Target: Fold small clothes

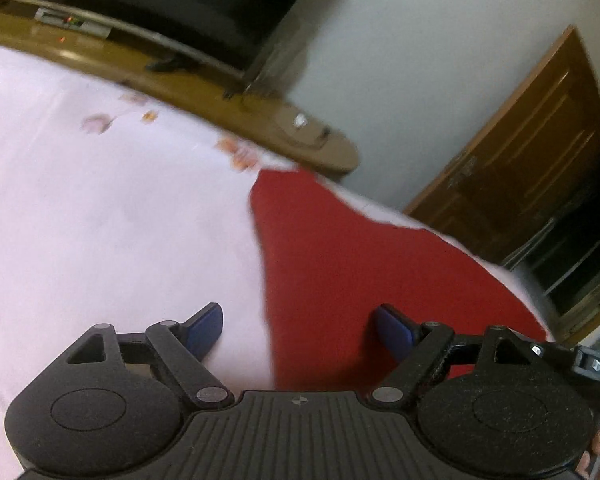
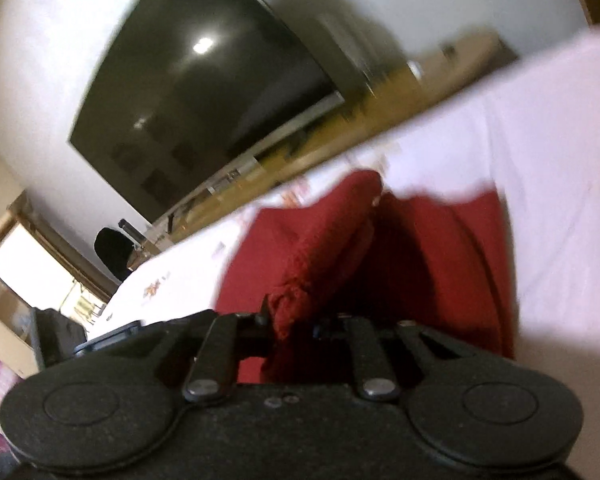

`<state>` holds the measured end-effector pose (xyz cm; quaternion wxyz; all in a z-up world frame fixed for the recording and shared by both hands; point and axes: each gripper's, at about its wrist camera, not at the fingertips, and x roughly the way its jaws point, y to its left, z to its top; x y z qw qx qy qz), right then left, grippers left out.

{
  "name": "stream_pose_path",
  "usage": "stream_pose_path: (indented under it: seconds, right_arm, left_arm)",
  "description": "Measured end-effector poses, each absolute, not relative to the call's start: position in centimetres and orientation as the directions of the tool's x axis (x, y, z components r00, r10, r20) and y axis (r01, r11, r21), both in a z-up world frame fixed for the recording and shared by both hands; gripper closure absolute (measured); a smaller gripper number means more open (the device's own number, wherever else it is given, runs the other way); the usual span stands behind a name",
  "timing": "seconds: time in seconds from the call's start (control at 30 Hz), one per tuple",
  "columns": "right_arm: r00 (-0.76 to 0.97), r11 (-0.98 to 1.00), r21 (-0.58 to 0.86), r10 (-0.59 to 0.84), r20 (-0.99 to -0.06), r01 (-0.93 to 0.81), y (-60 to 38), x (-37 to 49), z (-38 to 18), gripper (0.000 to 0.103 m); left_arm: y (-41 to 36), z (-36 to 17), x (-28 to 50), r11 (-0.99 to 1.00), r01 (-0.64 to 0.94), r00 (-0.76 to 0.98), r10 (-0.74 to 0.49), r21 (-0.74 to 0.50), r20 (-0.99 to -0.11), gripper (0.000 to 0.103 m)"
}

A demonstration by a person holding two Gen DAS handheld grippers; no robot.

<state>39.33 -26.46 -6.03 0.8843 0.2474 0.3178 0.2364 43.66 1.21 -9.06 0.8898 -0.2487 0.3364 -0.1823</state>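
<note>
Red cloth [image 1: 340, 264] lay on the pale sheet [image 1: 100, 220], spread flat under your left gripper [image 1: 298, 330], whose blue fingers [image 1: 206, 326] stood apart over its near edge and held nothing. Your right gripper [image 2: 296, 320] was clamped on a bunched red fold [image 2: 320, 248], lifted off the rest of the cloth. You seemed early in the fold: one part raised, nothing yet laid over or squared. Small flower prints dotted the sheet's far side. Beyond it ran a wooden shelf [image 1: 204, 92], a dark TV [image 2: 196, 80] on a white wall, and a brown door [image 1: 520, 160] to the right.
</note>
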Motion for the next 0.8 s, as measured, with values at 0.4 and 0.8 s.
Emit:
stream_pose_path:
  seconds: [0.4, 0.8]
  right_arm:
    - [0.722, 0.755, 0.653, 0.486, -0.493, -0.062, -32.0, 35.7, -11.9, 0.087]
    - [0.768, 0.734, 0.677, 0.468, -0.437, -0.062, -34.8, 40.5, -9.7, 0.057]
  left_arm:
    - [-4.9, -10.3, 45.0, 0.866, 0.233, 0.617, -0.484, -0.443, -0.621, 0.019]
    - [-5.1, -10.1, 46.8, 0.863, 0.246, 0.586, -0.496, -0.442, -0.641, 0.019]
